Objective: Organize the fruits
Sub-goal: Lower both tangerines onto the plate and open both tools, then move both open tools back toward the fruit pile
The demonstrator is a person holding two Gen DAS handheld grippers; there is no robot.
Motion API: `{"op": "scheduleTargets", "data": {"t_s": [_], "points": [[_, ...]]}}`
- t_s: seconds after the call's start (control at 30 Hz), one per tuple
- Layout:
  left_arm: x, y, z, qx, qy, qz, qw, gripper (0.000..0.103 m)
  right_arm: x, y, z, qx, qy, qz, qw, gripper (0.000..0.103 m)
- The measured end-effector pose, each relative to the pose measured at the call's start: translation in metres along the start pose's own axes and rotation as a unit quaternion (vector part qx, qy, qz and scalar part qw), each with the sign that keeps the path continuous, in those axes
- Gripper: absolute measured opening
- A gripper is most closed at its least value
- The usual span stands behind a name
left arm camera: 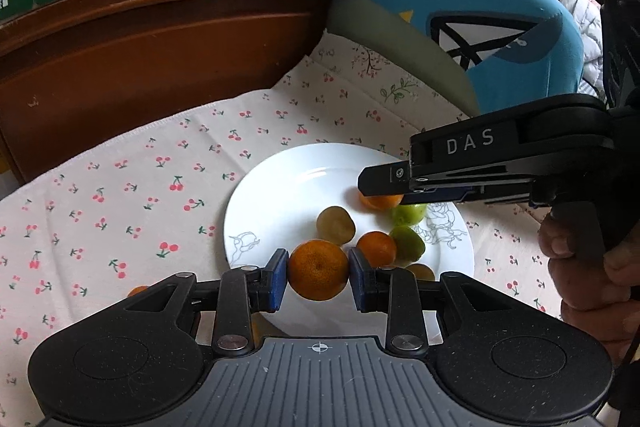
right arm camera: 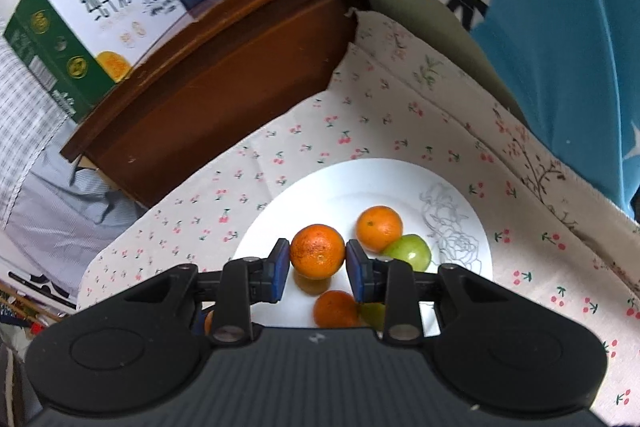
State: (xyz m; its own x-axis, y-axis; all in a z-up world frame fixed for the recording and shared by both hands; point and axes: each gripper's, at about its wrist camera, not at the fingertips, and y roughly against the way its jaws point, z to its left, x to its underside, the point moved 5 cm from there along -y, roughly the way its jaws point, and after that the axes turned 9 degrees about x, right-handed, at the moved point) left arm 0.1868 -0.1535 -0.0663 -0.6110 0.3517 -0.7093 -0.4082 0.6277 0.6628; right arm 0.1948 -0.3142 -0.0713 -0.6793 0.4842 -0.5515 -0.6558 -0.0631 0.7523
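Each orange is pinched between blue pads above the white plate: one orange in the left gripper, another orange in the right gripper. Both jaws are nearly closed on their fruit. To place them well, I would lower each onto bare plate clear of the green fruit, then ease the pads apart so neither rolls.

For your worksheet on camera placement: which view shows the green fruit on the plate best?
The left wrist view: two green fruit lie clear on the white plate, a third partly under the right gripper. The right wrist view shows one green fruit clearly, another mostly hidden behind its gripper.
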Motion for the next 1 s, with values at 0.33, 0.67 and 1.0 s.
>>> {"op": "scheduleTargets", "data": {"t_s": [0.33, 0.67, 1.0], "points": [[-0.019, 0.024, -0.004, -0.029, -0.009, -0.042, 0.9987, 0.073, -0.011, 0.015, 0.006, -0.01, 0.006, -0.035, 0.999, 0.033], [-0.026, 0.064, 0.015, -0.065, 0.027, -0.056, 0.9959, 0.082, -0.008, 0.035, 0.011, -0.02, 0.009, -0.051, 0.998, 0.038], [-0.005, 0.102, 0.037, -0.098, 0.065, -0.071, 0.9905, 0.082, 0.017, 0.049, 0.026, -0.028, 0.044, -0.052, 0.997, 0.038]]}}
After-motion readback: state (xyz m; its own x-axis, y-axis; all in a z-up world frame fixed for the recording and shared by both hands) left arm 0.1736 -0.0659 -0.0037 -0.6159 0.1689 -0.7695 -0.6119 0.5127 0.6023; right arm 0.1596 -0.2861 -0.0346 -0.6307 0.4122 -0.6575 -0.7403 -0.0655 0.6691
